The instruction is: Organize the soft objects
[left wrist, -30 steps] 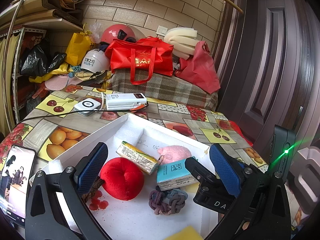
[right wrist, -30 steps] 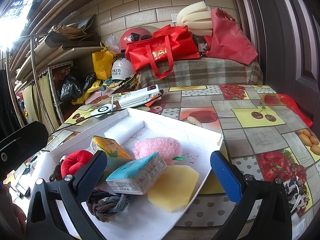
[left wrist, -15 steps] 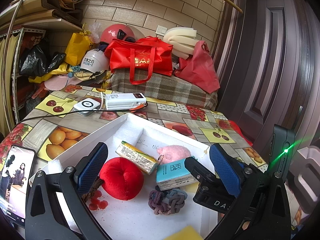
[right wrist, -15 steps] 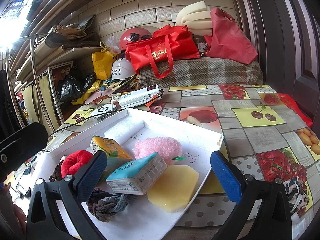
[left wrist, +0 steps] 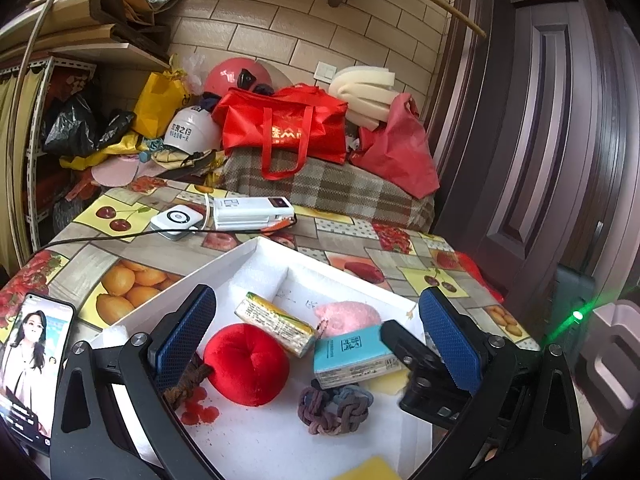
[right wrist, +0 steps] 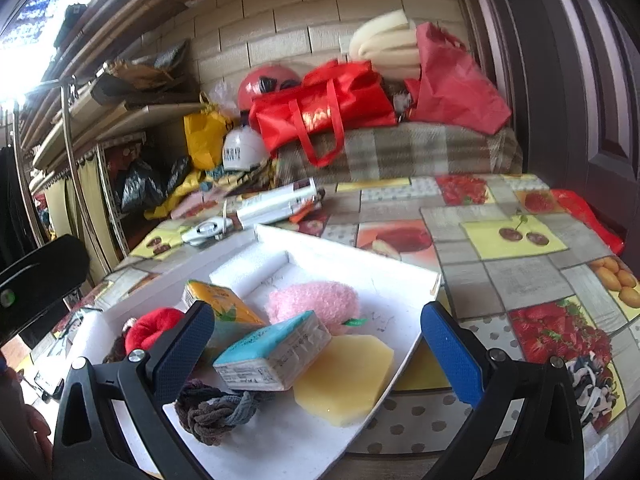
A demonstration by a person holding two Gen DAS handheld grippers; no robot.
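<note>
While both tongs gape empty, the left tongs point(left wrist: 316, 332) half-hide a brown braided tie point(left wrist: 185, 380).

left gripper point(left wrist: 318, 332): jaws spread wide, nothing between the blue pads
right gripper point(right wrist: 316, 342): jaws spread wide, holding nothing, tilted downward

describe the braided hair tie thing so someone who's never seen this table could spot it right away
Start at the white foam tray on the fruit-print tablecloth. At its near end, in front of the teal tissue pack and beside the red plush ball, lies the braided hair tie. It is the only knotted ring of twisted cord there, in dull grey, brown and purple.
</note>
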